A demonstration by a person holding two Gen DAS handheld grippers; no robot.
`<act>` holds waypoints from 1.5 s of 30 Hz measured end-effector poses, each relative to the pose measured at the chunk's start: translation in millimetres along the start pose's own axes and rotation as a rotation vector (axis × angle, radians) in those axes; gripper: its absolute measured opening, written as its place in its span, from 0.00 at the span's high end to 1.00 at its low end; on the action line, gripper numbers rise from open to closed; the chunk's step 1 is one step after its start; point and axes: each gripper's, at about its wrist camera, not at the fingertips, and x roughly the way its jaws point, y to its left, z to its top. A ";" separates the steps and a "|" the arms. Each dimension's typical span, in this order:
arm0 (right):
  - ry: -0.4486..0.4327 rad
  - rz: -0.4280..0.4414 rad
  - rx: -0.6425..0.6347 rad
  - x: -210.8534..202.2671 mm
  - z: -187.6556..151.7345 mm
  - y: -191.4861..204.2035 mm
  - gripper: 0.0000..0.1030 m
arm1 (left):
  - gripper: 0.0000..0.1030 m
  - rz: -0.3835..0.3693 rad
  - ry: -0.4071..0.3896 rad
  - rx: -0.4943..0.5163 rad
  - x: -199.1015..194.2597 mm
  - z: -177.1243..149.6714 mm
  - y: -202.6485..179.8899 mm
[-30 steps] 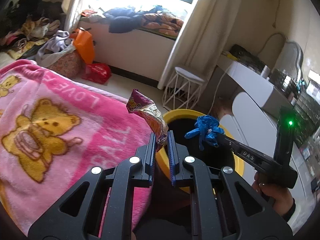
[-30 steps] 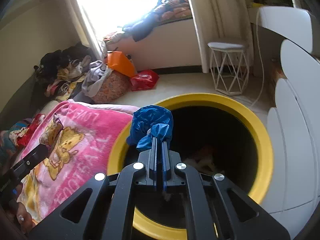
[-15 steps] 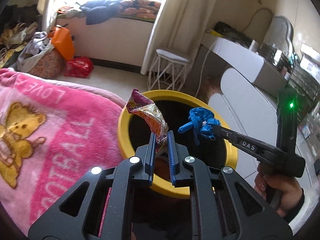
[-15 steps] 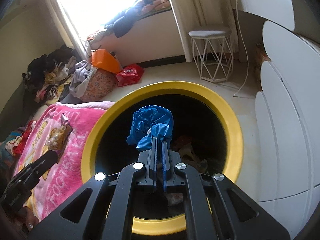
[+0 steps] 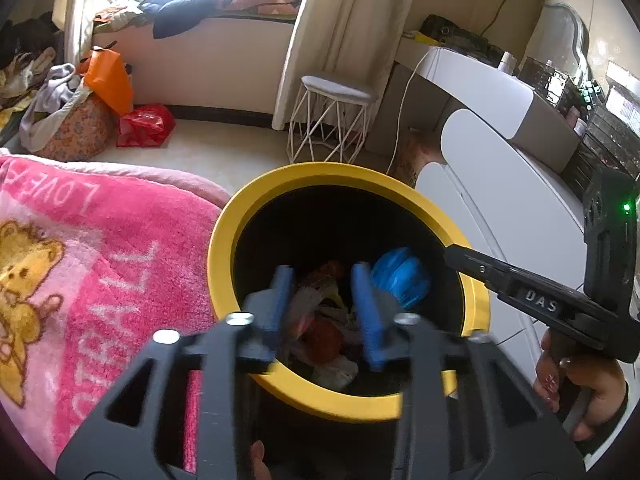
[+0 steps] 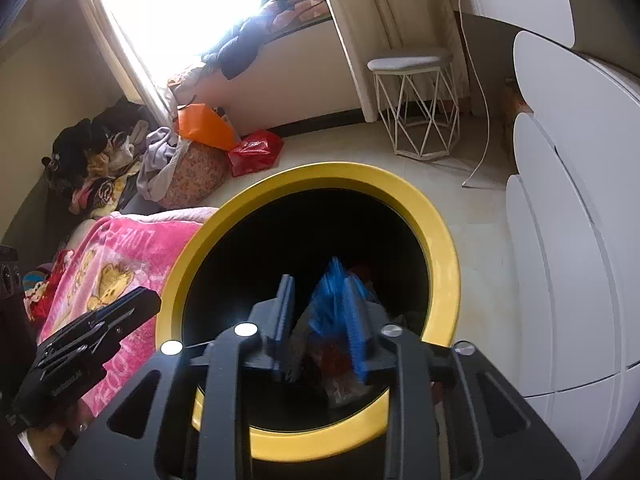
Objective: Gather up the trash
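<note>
Bin (image 5: 224, 240): glossy yellow plastic rim, matt black inside. Blanket (image 5: 100, 248): fluffy pink fleece. Stool (image 5: 332, 120): white wire metal.

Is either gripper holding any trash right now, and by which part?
Nothing is held: both the left gripper and right gripper are opening, the blue bag dropping into the bin.

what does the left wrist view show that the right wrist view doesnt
Only the left wrist view: the right hand on its grip, the dresser top with its clutter, and the blue wad clear of any finger, down in the bin.

Only the right wrist view: the dark clothes pile by the wall.

Both: the yellow bin, pink blanket, white stool, orange bag, and both grippers with jaws opening over the bin.
</note>
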 end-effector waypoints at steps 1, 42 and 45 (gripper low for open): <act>-0.004 -0.004 -0.004 -1.6 0.0 0.1 0.69 | 0.56 0.002 -0.003 -0.002 -0.1 0.6 -0.9; -0.480 -0.036 -0.252 -83.0 -83.3 117.0 0.06 | 0.10 0.378 -0.321 -0.151 -172.3 -80.1 64.6; -0.472 -0.036 -0.240 -82.7 -85.5 114.4 0.06 | 0.10 0.385 -0.332 -0.162 -174.2 -82.3 65.6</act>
